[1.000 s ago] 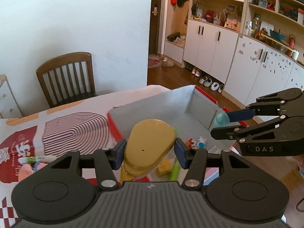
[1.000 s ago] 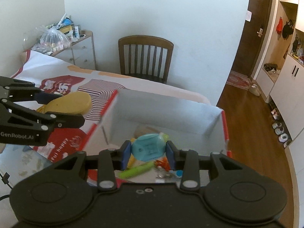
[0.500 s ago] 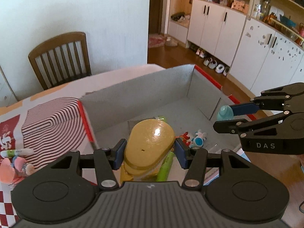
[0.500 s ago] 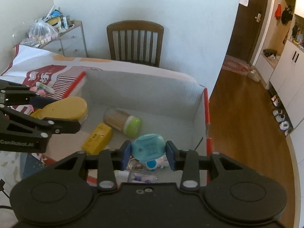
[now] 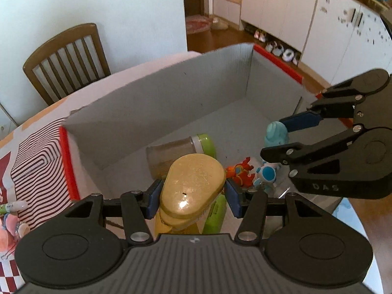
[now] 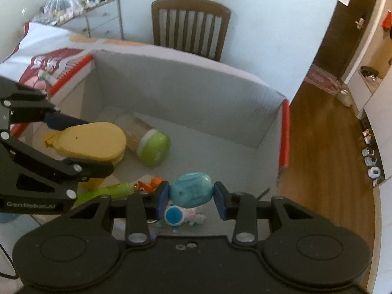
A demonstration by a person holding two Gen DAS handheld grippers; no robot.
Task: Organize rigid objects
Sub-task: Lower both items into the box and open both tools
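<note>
A grey cardboard box (image 5: 171,98) with red edges stands open on the table. My left gripper (image 5: 193,196) is shut on a yellow oval case (image 5: 196,183) and hangs over the box's near left part. The right gripper (image 6: 191,196) is shut on a rounded blue toy (image 6: 191,192), low over the near right part. Each gripper shows in the other's view: the right gripper (image 5: 276,142) with the blue toy (image 5: 275,134), the left gripper (image 6: 95,144) with the case. On the box floor lie a green-lidded jar (image 6: 147,142), an orange figure (image 5: 238,171), a blue-and-white figure (image 6: 176,215) and a green tube (image 6: 110,189).
A wooden chair (image 6: 191,24) stands behind the table. The red-and-white tablecloth (image 5: 31,156) left of the box carries a marker (image 5: 12,205) and a pink item. A drawer unit (image 6: 103,19) with bags sits at the far left. Wood floor and white cabinets (image 5: 281,12) lie to the right.
Both grippers have come forward and down over the box, so its floor and contents now show fully. Each still holds its object.
</note>
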